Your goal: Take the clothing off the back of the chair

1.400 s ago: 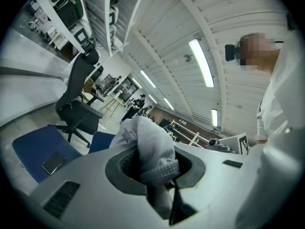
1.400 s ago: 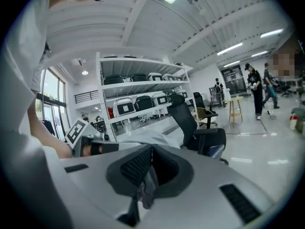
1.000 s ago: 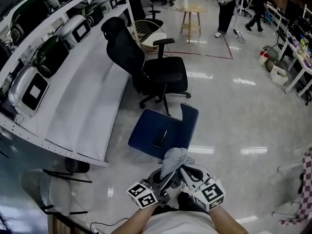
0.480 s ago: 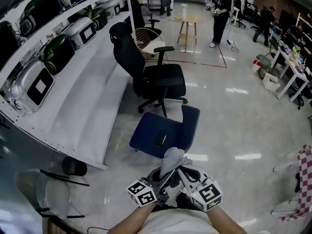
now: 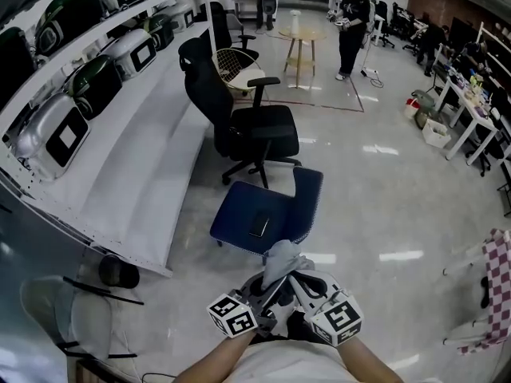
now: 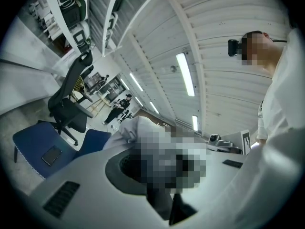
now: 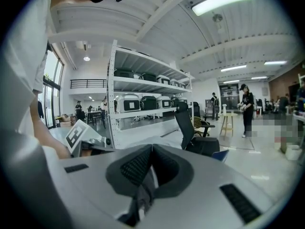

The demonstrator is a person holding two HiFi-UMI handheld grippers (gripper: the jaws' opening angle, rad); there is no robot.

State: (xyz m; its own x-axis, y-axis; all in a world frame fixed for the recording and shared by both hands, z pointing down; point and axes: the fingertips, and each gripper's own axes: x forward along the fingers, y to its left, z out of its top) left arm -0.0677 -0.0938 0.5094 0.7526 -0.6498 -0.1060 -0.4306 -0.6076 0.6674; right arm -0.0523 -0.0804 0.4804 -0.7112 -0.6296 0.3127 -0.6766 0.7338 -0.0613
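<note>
A pale grey garment [image 5: 283, 260] hangs bunched between my two grippers at the bottom of the head view, clear of the blue chair [image 5: 263, 214] in front of them. My left gripper [image 5: 270, 292] is shut on the garment's near left part. In the left gripper view the garment [image 6: 138, 128] fills the jaws, partly under a mosaic patch. My right gripper [image 5: 297, 287] is shut on the garment's right part, and a thin strip of fabric [image 7: 145, 190] shows pinched between its pads. The blue chair's back [image 5: 309, 202] is bare.
A dark phone [image 5: 258, 227] lies on the blue seat. Behind it stands a black office chair [image 5: 255, 126]. White shelving [image 5: 120, 166] with cased machines runs along the left. People [image 5: 350, 14] stand far back by a wooden stool [image 5: 299, 34]. A checked cloth [image 5: 499, 286] hangs at right.
Both grippers keep the same hold on the garment. The view has drifted a little, so the chairs and shelving sit slightly further left and further off than before.
</note>
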